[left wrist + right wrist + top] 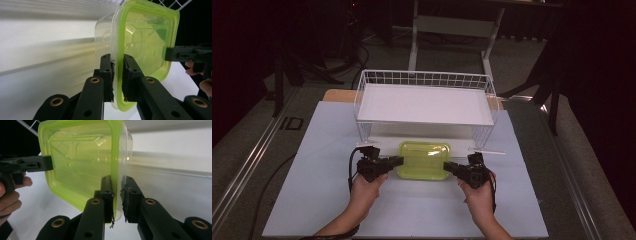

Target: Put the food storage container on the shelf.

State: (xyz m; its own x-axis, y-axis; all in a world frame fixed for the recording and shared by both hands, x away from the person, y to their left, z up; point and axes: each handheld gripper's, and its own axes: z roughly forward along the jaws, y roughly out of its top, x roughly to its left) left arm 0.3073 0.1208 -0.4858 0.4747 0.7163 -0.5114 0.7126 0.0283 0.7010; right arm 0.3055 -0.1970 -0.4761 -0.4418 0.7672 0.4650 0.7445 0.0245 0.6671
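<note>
While your left gripper (pixel 117 75) and right gripper (pixel 117 197) each pinch the green-lidded container's (pixel 424 159) rim, it seems lifted near the tabletop's (pixel 312 200) front edge.

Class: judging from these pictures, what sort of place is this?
Probably a lab or studio set up for recording: a table covered by a pale board, dark curtained surroundings, cables on the floor, and a bare desk frame behind.

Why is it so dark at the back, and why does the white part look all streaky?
High view: light falls on the table, the room behind is dim. Left gripper view: the white background smears into streaks, while the green-lidded box stays sharp. Right gripper view: the same box shows bright glints.
</note>
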